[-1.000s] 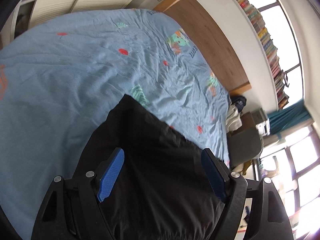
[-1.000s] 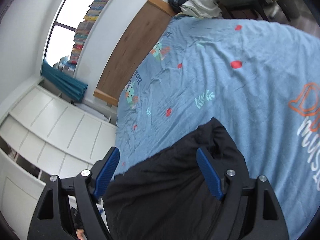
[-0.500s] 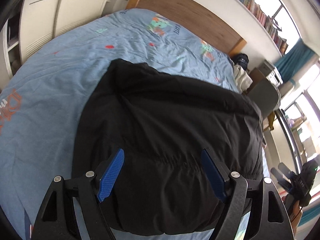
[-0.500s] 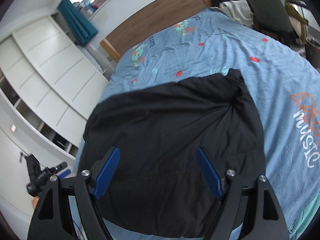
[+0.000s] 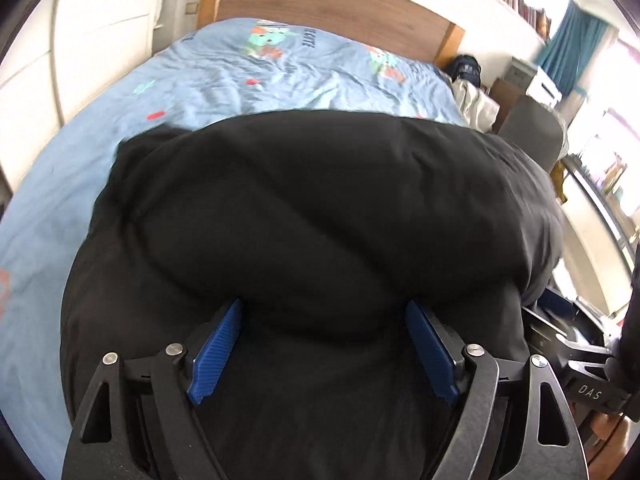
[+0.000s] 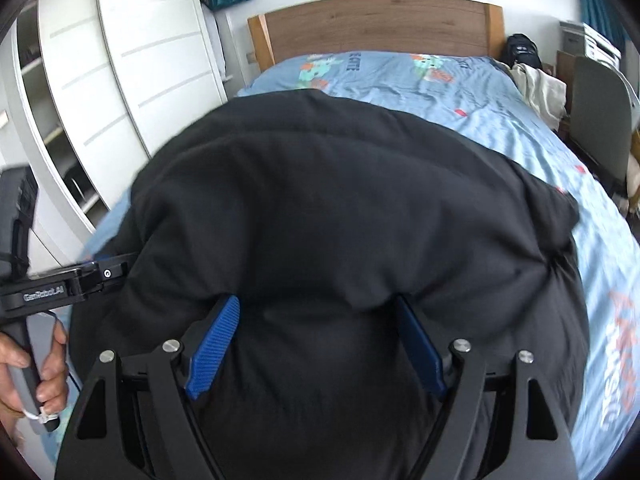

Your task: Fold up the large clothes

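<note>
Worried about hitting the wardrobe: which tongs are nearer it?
Left. The left tongs, jaws opening with the garment between them, are on the wardrobe side; the right tongs are on the chair side.

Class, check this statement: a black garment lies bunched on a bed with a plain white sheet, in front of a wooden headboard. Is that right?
Not quite. The sheet is not plain white: it is light blue with printed cartoon figures, red spots and lettering, as the right wrist view shows. The rest holds: the black garment lies bunched on the bed, in front of the wooden headboard.
</note>
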A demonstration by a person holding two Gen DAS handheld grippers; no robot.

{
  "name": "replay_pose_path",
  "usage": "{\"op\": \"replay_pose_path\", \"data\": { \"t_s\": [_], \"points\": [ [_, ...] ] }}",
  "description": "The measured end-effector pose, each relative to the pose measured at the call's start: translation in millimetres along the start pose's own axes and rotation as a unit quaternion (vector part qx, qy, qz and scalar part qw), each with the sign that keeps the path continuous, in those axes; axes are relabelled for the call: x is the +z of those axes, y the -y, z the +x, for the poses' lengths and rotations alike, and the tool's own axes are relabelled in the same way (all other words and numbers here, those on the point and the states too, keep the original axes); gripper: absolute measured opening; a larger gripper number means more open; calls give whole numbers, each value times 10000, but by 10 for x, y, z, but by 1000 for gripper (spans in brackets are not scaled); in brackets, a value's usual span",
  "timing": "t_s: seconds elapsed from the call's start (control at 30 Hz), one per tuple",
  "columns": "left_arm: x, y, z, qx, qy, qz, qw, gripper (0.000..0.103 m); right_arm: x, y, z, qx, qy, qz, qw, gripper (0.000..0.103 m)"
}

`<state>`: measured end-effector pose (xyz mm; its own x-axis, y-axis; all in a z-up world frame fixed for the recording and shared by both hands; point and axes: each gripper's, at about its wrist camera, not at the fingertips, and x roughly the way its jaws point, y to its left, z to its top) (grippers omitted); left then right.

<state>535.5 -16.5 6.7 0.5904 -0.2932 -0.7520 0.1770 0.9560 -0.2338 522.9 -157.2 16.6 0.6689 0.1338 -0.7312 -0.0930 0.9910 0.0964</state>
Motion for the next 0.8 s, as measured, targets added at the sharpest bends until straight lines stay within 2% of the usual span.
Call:
{"op": "replay_pose_path", "data": {
  "t_s": [0.17, 0.43, 0.63, 0.8],
  "points": [
    [337, 143, 397, 270, -321, 220, 9989, 86, 322, 41, 370, -193, -118, -53, 9997, 79],
    [783, 176, 957, 553, -633, 142, 9964, 92, 697, 399, 959, -154, -320, 318, 9989, 79],
    [850, 134, 1196, 585, -679, -13, 9960, 96, 788, 589, 1256, -129, -426, 506, 9977, 80],
    [838, 20, 1157, 383, -684, -148, 9968, 97, 754, 658, 1243, -37, -444, 535, 9976, 80]
  ]
}}
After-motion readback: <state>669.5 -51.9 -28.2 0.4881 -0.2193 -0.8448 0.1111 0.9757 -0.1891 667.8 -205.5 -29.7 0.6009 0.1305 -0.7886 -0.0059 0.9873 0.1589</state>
